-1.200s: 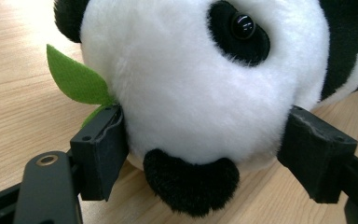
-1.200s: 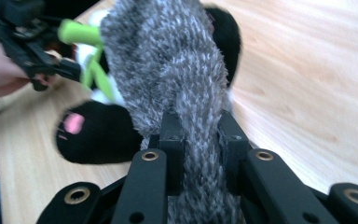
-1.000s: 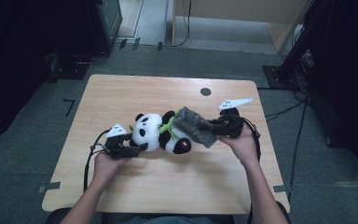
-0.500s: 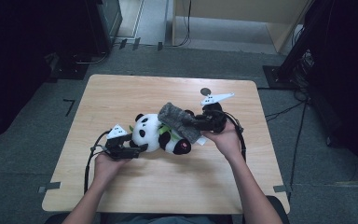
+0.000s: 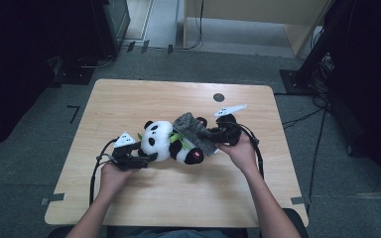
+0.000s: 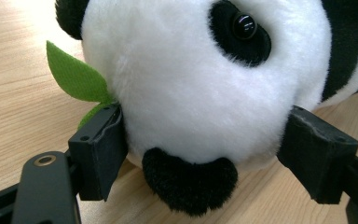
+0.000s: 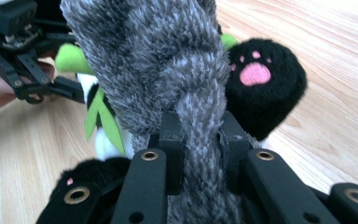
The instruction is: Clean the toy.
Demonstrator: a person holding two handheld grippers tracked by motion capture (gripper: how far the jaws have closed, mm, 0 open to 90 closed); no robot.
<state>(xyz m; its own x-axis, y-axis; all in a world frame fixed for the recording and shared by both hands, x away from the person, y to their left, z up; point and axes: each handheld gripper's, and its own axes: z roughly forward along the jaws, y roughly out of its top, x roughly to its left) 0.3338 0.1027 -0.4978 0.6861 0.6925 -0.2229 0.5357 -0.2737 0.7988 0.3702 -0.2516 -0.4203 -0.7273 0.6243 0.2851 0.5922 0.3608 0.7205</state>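
A panda plush (image 5: 161, 141) lies on its side in the middle of the wooden table (image 5: 129, 104). My left gripper (image 5: 149, 157) is shut on its white head (image 6: 205, 84), one jaw on each side, with a green leaf (image 6: 74, 77) beside the left jaw. My right gripper (image 5: 212, 135) is shut on a grey fuzzy cloth (image 5: 193, 130), which drapes across the panda's body. In the right gripper view the grey cloth (image 7: 154, 56) rises from between my jaws (image 7: 200, 126). Beside it is a black foot with a pink paw print (image 7: 265, 88), and the left gripper (image 7: 51, 88) shows beyond.
A small dark round spot (image 5: 219, 97) marks the table near its far right. Cables trail from both grippers across the tabletop. Dark equipment stands (image 5: 327, 64) and cables sit on the floor around the table.
My right gripper has carried the grey cloth leftward and a little down, so it now lies over the panda's body. The left gripper and the panda's head have stayed in place.
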